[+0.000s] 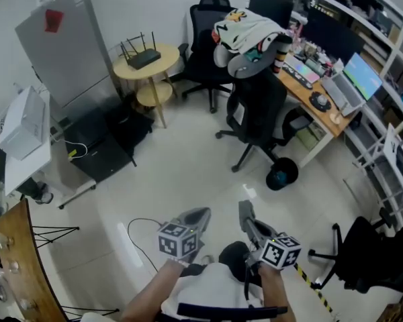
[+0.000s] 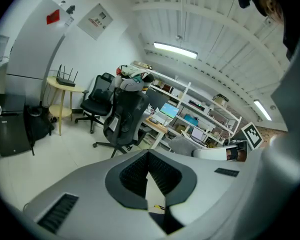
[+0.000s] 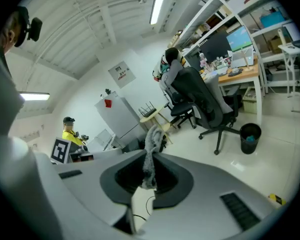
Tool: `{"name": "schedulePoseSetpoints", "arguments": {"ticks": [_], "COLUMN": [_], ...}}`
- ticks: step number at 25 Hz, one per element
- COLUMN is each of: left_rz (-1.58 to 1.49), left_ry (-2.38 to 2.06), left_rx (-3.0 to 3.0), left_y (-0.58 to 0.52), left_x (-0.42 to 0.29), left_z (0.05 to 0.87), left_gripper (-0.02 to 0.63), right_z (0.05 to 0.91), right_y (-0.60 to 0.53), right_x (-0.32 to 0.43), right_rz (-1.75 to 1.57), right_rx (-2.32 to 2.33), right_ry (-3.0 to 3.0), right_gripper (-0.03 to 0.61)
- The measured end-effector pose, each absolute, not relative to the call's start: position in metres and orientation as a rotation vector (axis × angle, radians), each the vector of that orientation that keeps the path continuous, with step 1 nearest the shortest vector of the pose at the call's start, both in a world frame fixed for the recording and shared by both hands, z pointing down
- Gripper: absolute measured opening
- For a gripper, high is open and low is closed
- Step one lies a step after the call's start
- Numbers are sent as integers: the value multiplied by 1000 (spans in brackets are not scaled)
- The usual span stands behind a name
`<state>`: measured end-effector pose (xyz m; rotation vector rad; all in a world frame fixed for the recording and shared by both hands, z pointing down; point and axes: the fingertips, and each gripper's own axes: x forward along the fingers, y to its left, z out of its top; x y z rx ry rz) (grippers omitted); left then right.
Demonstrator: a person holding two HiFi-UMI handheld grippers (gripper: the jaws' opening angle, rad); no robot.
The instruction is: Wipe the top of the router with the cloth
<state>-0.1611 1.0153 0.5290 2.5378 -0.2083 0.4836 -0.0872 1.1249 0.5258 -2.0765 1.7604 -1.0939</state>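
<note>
We clamp the limp, light cloth (image 3: 151, 134) in our right hand-held gripper (image 3: 149, 156); our left hand-held gripper (image 2: 148, 156) sits closed, empty; router (image 1: 144, 58) upper left.

1. Bright, even indoor light fills the head view. Pale glare streaks the floor (image 1: 181, 166) at lower centre, and shadows under the chairs stay soft.
2. A ceiling tube (image 2: 175, 50) at upper centre of the left gripper view burns out to white.
3. Another tube (image 3: 157, 4) at the top of the right gripper view flares the same way.
4. Both gripper views bow strongly, with black corners.
5. Close to the lens, the left gripper (image 2: 148, 154) and the cloth (image 3: 150, 156) look soft at lower centre.
</note>
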Motion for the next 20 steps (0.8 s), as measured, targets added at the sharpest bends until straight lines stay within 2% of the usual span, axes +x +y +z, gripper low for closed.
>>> {"name": "schedulePoseSetpoints", "arguments": {"ticks": [7,20], "left_rz": [470,400], "left_ry": [-318,-635], "left_rx": [2518,2460], "left_y": [957,777], "left_x": [-155,-93], "left_z": [536,519], "left_gripper": [-2,-2], "right_z": [532,511], "right_y": [1050,836], "right_x": [-84,-2], "right_rz": [-1138,-1116], "right_rx": [-1980,-1796], "right_ry": [1894,2243], "right_gripper": [35,35]}}
